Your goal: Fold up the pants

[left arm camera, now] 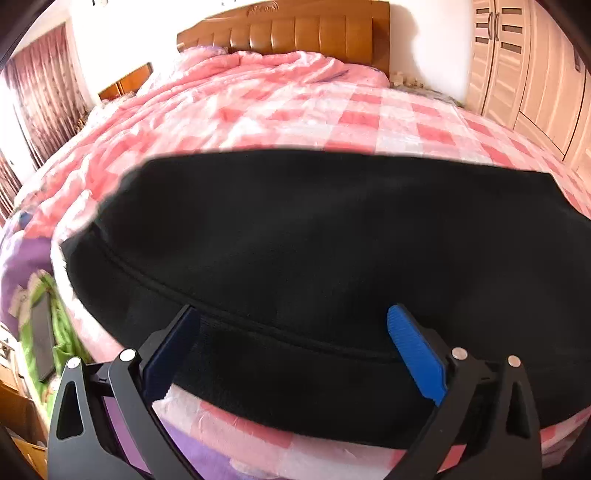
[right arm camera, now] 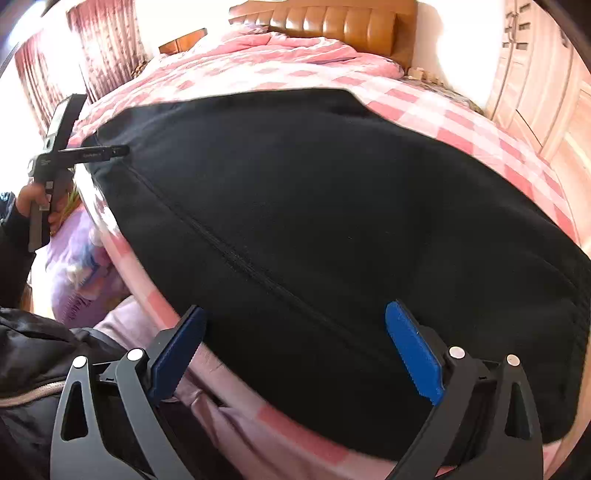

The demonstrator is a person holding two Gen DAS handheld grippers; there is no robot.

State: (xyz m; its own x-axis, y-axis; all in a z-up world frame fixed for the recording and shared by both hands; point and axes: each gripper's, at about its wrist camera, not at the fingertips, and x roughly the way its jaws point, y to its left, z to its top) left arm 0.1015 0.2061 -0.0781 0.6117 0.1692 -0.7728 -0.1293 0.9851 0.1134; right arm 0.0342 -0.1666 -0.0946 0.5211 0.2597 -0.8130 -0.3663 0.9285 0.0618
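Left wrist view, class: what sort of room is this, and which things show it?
Most likely a home bedroom. A bed with a pink checked quilt fills the view, a wooden headboard stands behind it, and a wardrobe lines the right wall. Black pants lie on the quilt.

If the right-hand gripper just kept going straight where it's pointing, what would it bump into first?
Most likely the black pants lying on the pink checked bed cover. The right gripper is open, nothing between its fingers, though depth is hard to judge.
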